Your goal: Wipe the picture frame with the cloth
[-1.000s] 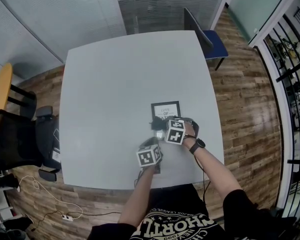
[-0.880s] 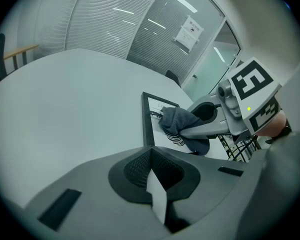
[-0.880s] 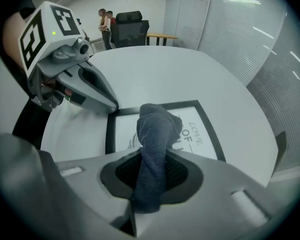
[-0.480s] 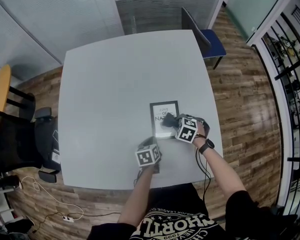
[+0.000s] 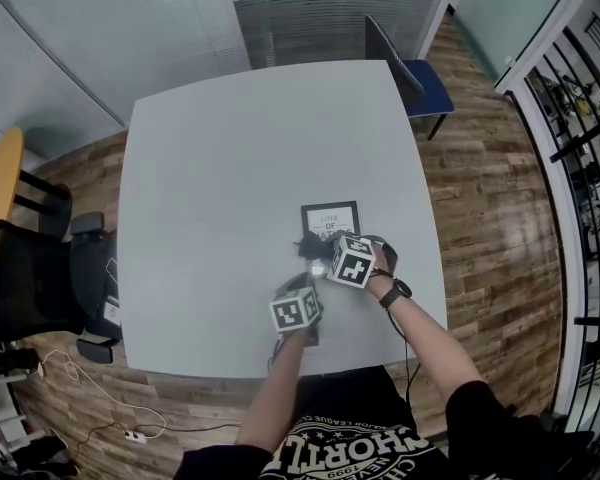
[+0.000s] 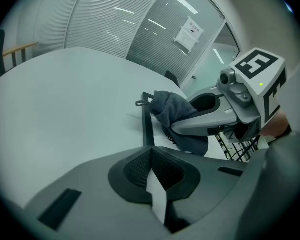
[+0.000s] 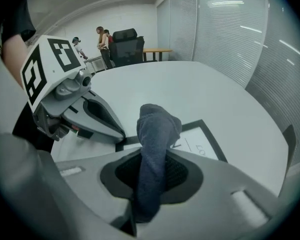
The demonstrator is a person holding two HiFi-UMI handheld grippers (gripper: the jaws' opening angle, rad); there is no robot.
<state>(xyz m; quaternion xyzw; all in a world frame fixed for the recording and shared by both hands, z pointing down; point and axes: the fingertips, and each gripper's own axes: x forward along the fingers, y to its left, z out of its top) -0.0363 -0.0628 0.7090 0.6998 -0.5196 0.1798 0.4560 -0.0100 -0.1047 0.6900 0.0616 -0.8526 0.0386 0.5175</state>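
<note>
1. On the near right part of the grey table (image 5: 210, 168), the picture frame (image 5: 331, 217) is seen in the head view lying with its printed face up. Its near half is covered by the cloth (image 5: 311, 245) and both grippers.
2. In the left gripper view, the jaws of the left gripper (image 6: 156, 191) are shown pressed together on a thin pale edge at the frame's near end. The frame's black border runs away from them across the tabletop. This pinch cannot be made out in the head view, where only the marker cube is plain.
3. In the right gripper view, the jaws of the right gripper (image 7: 149, 184) are shown clamped on the dark blue cloth. The cloth stands up between them in a bunched fold, over the frame's near left corner.
4. Only in the right gripper view are 2 or 3 people (image 7: 103, 41) and a black office chair (image 7: 126, 43) seen beyond the table's far end.
5. Only in the left gripper view is a sheet of paper (image 6: 189, 33) seen on the glass wall.
6. The frame is set nearer the table's right edge than its left. Wide bare tabletop lies to its left and beyond it.
7. A blue chair (image 5: 427, 85) is placed at the table's far right corner.
</note>
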